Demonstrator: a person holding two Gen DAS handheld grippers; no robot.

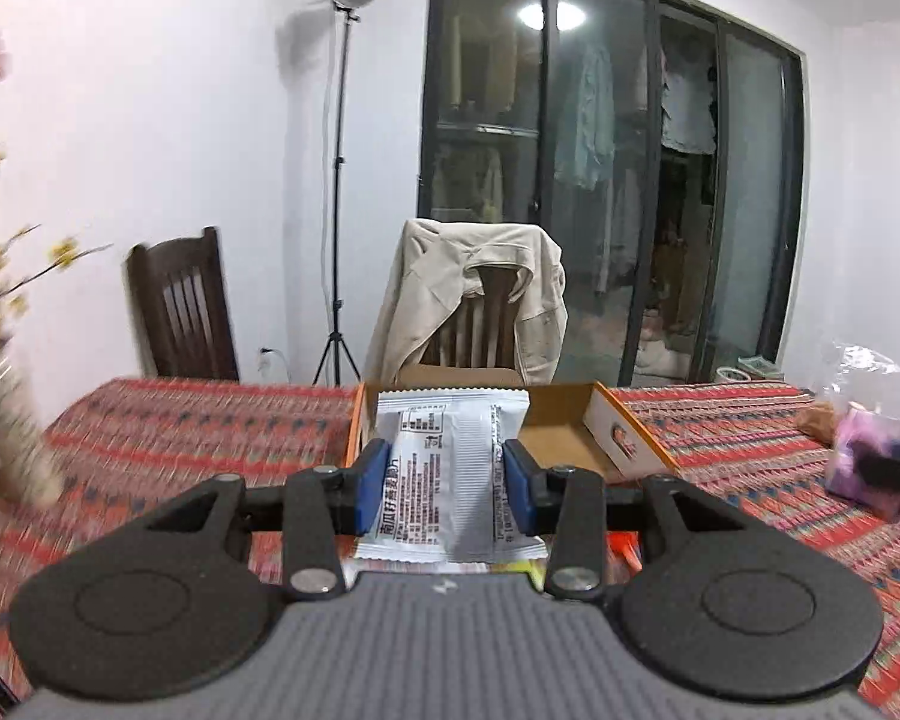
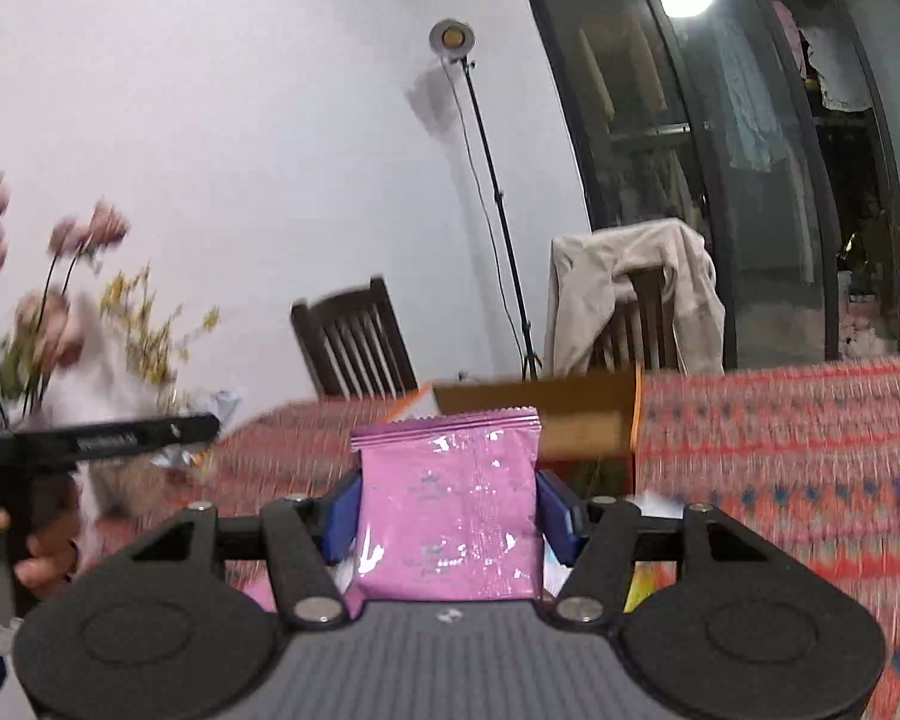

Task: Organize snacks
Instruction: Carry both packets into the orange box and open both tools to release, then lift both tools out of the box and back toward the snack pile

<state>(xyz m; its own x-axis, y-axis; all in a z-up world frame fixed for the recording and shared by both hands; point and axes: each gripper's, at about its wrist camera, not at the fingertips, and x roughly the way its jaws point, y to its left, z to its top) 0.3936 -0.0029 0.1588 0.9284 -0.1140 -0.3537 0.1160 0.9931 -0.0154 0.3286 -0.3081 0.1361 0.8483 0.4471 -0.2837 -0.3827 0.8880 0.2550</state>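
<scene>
My left gripper is shut on a white snack packet with black print, held upright above the patterned tablecloth. Just beyond it stands an open cardboard box with orange edges. My right gripper is shut on a pink snack packet, also upright. The same cardboard box appears behind it, blurred. Part of the other gripper, held by a hand, shows at the left of the right wrist view.
A red patterned tablecloth covers the table. A clear bag of snacks lies at the right. Flowers in a vase stand at the left. Two wooden chairs, one draped with a beige jacket, stand behind the table.
</scene>
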